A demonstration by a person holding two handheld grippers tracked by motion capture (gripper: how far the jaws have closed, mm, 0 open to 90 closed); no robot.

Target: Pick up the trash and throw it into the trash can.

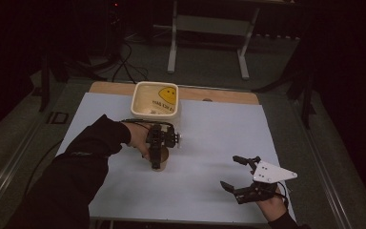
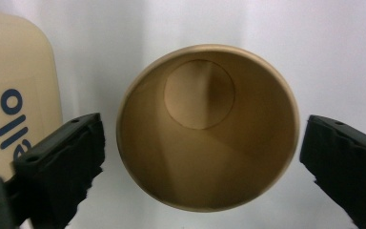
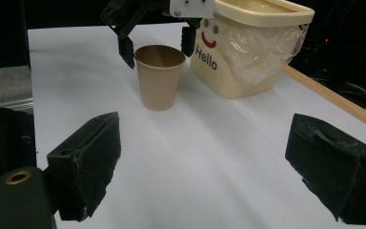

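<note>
Nearest the person, at the right front of the white worktop (image 1: 209, 143), the right gripper (image 1: 240, 174) rests low with its jaws spread wide and nothing between them; its hand (image 1: 274, 205) comes in from the bottom edge; farther in, near the middle of the worktop, a tan paper cup (image 3: 159, 76) stands upright and empty; over it hangs the left gripper (image 1: 157, 157), pointing down, its jaws parted on either side of the rim with a gap on both sides, so the pads do not press on the cup; just beyond the cup, close beside it, sits a cream tub (image 3: 248, 52) printed with a smiling face and the word Hello, lined with clear plastic.
</note>
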